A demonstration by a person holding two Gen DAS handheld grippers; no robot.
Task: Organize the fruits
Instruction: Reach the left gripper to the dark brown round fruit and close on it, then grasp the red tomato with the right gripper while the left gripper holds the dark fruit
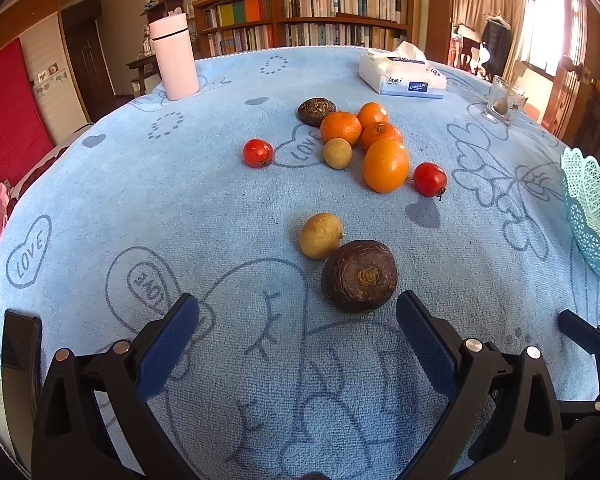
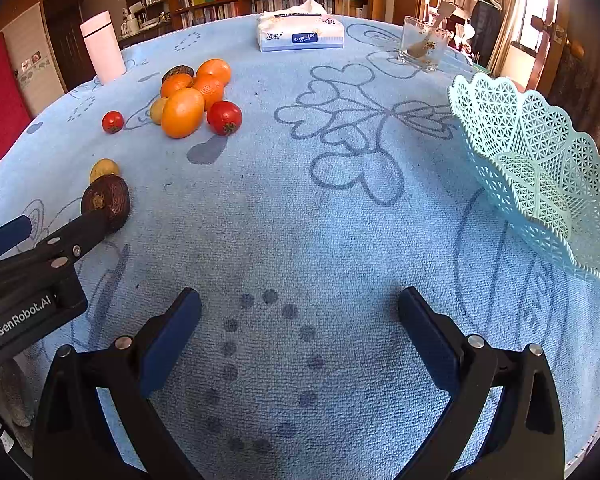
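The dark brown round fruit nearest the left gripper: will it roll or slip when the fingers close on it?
The dark brown fruit looks round, so it may roll on the blue cloth if nudged. Its skin seems rough and matte, so slipping is probably unlikely. The left gripper is open, its fingers not touching it.

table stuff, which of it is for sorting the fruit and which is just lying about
For the job:
oranges
tomatoes
small yellow-brown fruits
dark brown fruits
mint lattice basket

Just lying about:
pink flask
tissue pack
glass with spoon
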